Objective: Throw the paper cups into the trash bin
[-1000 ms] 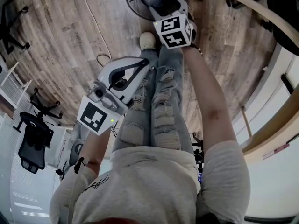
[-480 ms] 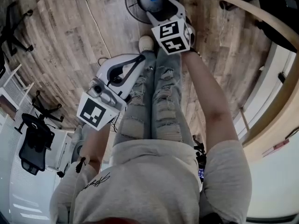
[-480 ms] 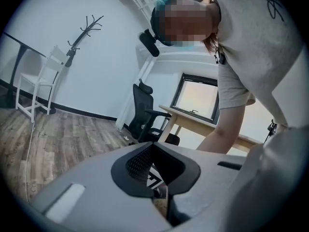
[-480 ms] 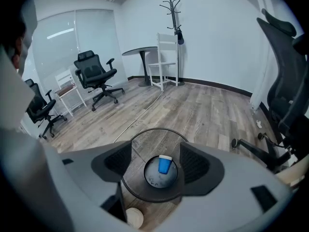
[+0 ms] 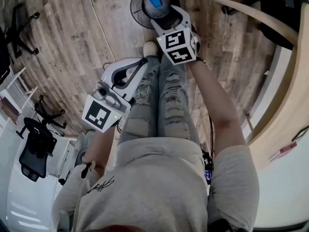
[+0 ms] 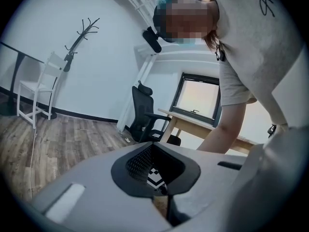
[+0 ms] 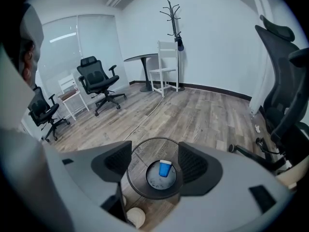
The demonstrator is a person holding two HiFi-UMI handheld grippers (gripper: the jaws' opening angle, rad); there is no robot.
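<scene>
Seen from the head view, the person stands over a wood floor (image 5: 72,37), the right gripper (image 5: 166,14) above a round trash bin (image 5: 135,4) that holds a blue paper cup (image 5: 155,1), the left gripper (image 5: 144,62) lower, beside the knees. The left gripper view alone shows its jaws closed on nothing, an office chair (image 6: 145,112) beyond. In the right gripper view the jaws stand wide apart, empty, framing the bin's rim, with open floor running to a coat rack (image 7: 174,18) at the wall.

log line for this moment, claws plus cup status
right claw: open, empty, above trash bin | blue paper cup: inside bin | left claw: shut, empty
</scene>
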